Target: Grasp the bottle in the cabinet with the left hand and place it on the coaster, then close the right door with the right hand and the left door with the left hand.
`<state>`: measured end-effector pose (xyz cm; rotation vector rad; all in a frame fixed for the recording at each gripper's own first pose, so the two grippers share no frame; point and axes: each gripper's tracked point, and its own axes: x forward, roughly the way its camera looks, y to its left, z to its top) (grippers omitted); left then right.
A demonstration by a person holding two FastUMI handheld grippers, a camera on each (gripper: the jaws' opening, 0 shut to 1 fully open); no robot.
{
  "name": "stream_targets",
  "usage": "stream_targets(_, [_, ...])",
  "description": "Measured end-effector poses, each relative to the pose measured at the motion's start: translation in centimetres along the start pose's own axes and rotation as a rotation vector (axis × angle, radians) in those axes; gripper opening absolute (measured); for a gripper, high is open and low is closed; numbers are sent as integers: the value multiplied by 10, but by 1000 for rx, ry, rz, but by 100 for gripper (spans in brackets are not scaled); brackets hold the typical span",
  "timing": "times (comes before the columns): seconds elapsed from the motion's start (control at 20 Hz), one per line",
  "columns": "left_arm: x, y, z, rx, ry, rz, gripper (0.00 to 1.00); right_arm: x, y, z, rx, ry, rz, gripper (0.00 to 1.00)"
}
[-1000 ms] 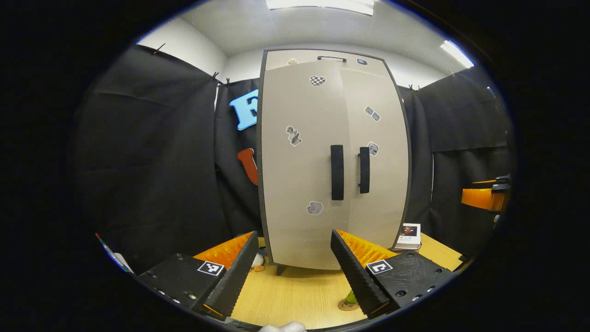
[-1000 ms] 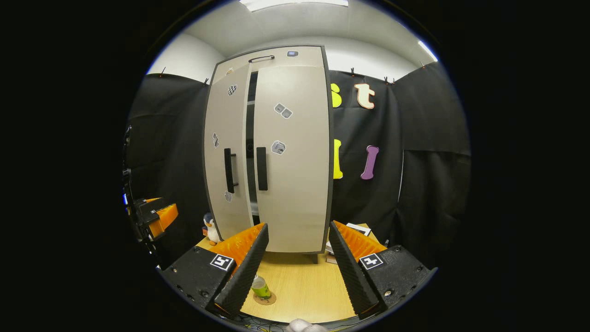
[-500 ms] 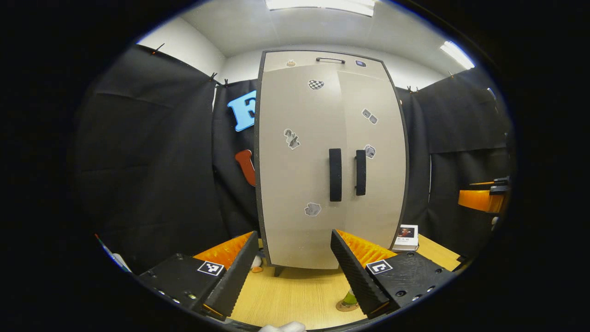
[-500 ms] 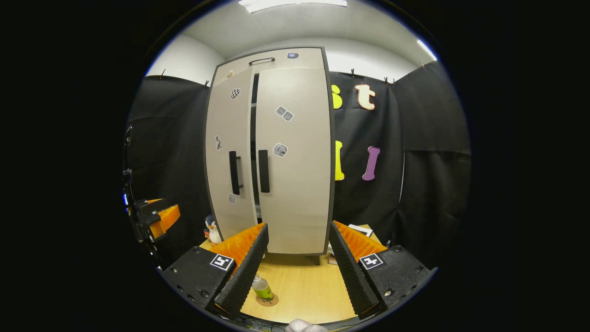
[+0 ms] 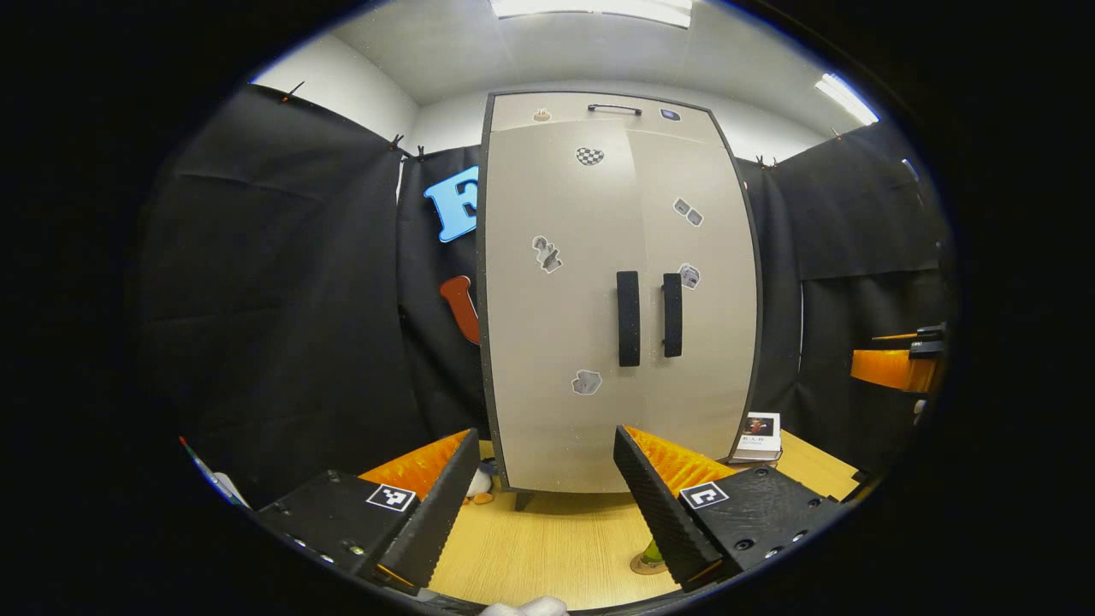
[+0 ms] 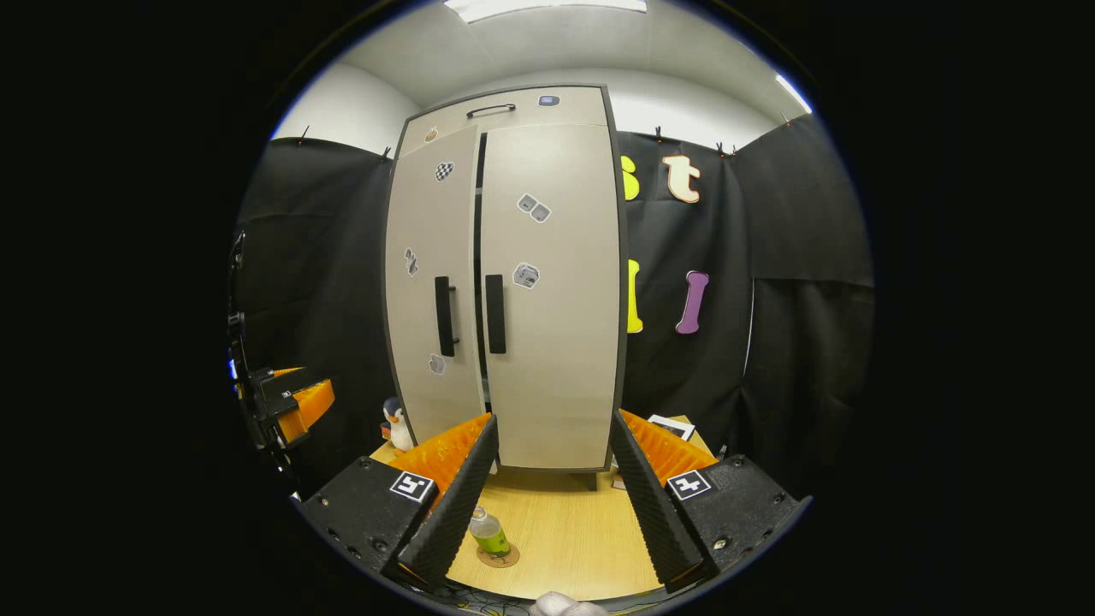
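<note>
- While both doors look nearly shut, we see a thin dark gap between the cabinet (image 6: 505, 282) doors.
- The bottle (image 6: 488, 532) stands on the coaster (image 6: 499, 557) near the worktop's (image 6: 565, 530) front edge.
- We hold the left gripper (image 5: 547, 513) and right gripper (image 6: 552, 505) wide, empty.
- A penguin toy (image 6: 395, 425) stands at the cabinet's left corner.

Left gripper (image 5: 544, 505): two wedge-shaped fingers with ribbed inner faces, mounted on black blocks, each bearing a square black-and-white marker; small screws dotted the block edges. Right gripper (image 6: 547, 500) was built alike, with the same markers and screws. A pale gloved hand (image 5: 523, 607) showed below.
</note>
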<state>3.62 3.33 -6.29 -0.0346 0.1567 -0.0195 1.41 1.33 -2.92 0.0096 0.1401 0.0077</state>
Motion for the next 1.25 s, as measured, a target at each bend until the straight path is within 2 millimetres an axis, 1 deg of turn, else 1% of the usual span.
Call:
stream_targets(0.05, [0, 0, 0, 0, -1, -1, 96, 0, 1, 1, 1, -2, 1, 82])
stream_targets(0.35, [1, 1, -3, 1, 2, -8, 96, 1, 5, 1, -1, -2, 3, 82])
stream_targets(0.6, [6, 0, -5, -8, 7, -18, 96, 3, 6, 0, -5, 2, -3, 82])
stream_targets(1.0, [11, 1, -14, -14, 27, -32, 96, 5, 11, -4, -14, 9, -6, 82])
stream_targets(1.1, [11, 0, -18, -12, 35, -38, 96, 5, 8, -3, -17, 3, -18, 82])
stream_targets(1.25, [7, -1, -19, -6, 40, -31, 96, 5, 10, -4, -12, 4, -4, 82])
